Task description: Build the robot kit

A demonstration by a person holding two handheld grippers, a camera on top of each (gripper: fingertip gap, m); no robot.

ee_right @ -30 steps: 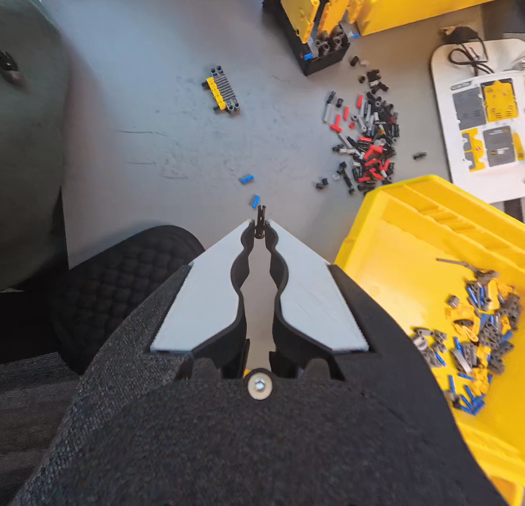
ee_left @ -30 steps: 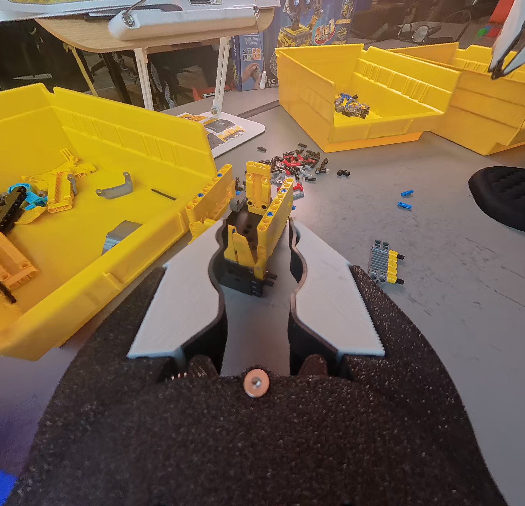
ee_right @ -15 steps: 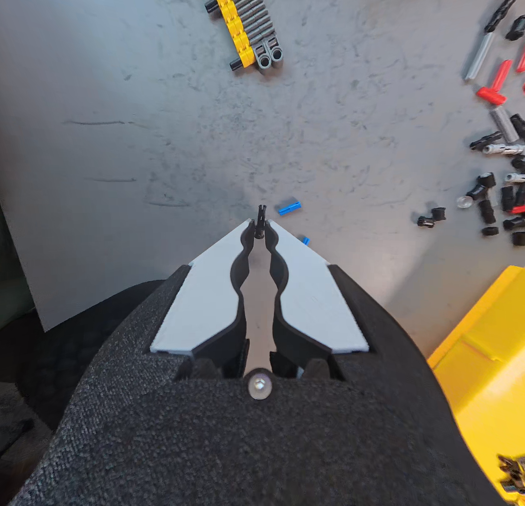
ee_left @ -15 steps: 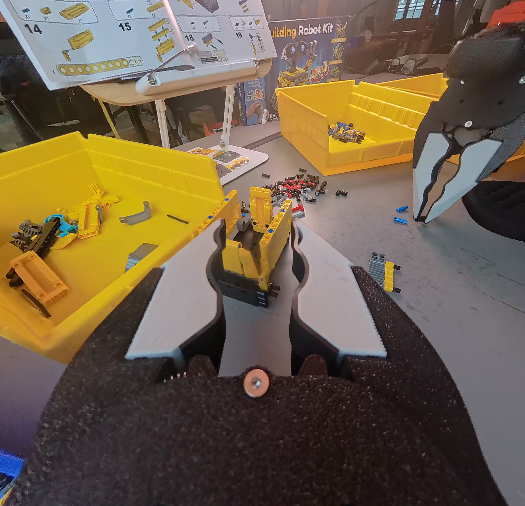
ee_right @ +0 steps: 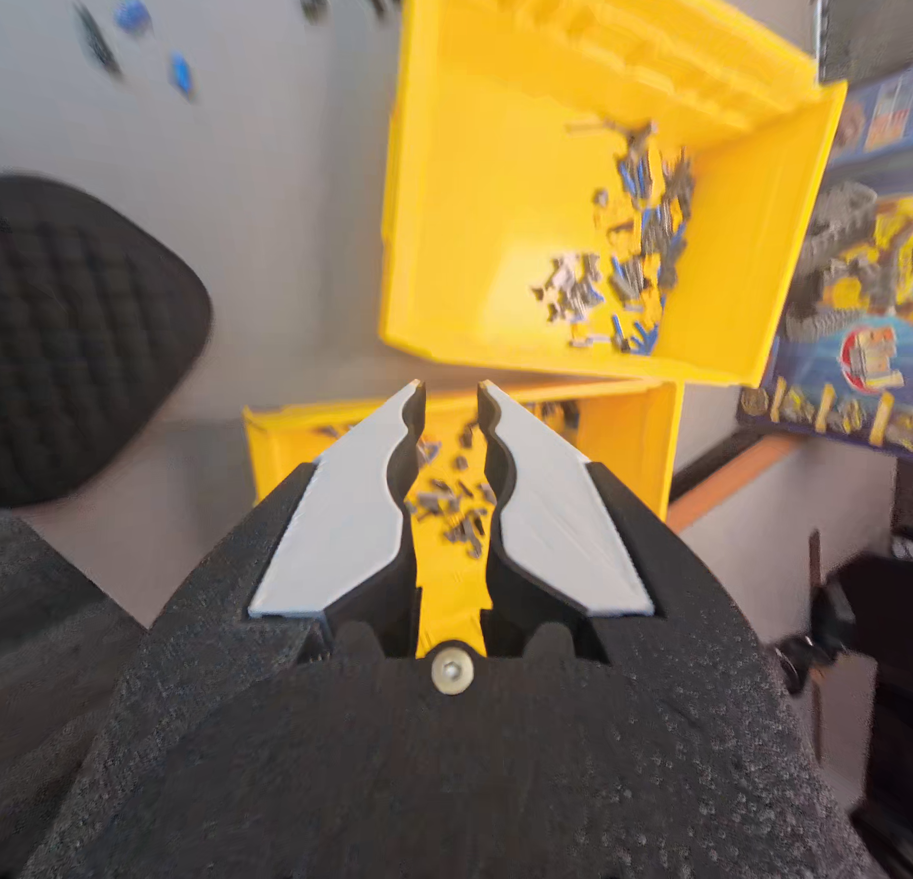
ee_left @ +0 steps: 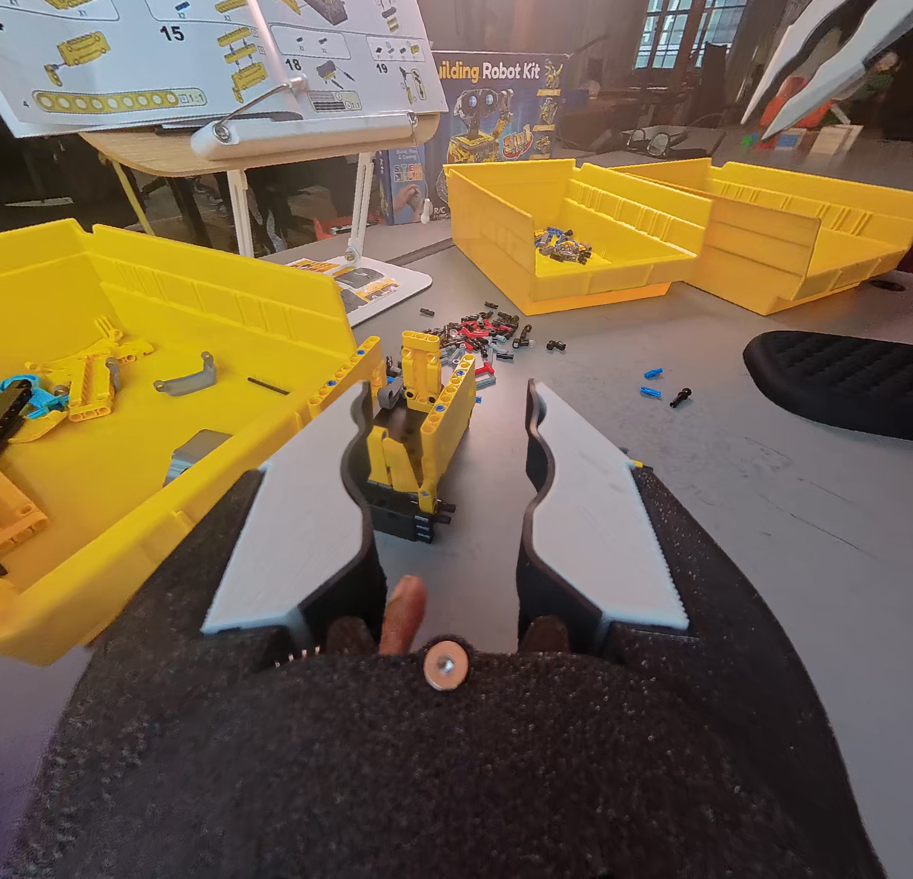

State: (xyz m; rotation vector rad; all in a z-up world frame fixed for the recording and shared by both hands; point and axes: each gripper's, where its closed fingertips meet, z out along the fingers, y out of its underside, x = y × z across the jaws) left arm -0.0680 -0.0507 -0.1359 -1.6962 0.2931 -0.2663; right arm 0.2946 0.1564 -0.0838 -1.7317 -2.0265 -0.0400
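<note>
Centrally in the left wrist view, the left gripper (ee_left: 447,386) stands wide open around a yellow-and-black brick assembly (ee_left: 420,440) resting on the grey table (ee_left: 741,509), its long axis running away toward the upper frame, close against the left finger and clear of the right. Left of it, a glossy ribbed yellow bin (ee_left: 148,460) holds yellow beams and a grey curved piece. Meanwhile the right gripper (ee_right: 447,391), slightly parted and empty, hovers over a second yellow bin (ee_right: 637,440) of small dark pins, with a third bin (ee_right: 469,213) above holding mixed small parts, blurred.

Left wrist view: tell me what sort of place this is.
Probably a workshop or lab bench for assembling a building-brick kit: yellow parts bins on a grey table, an instruction booklet on a stand, and a part-built yellow model.
</note>
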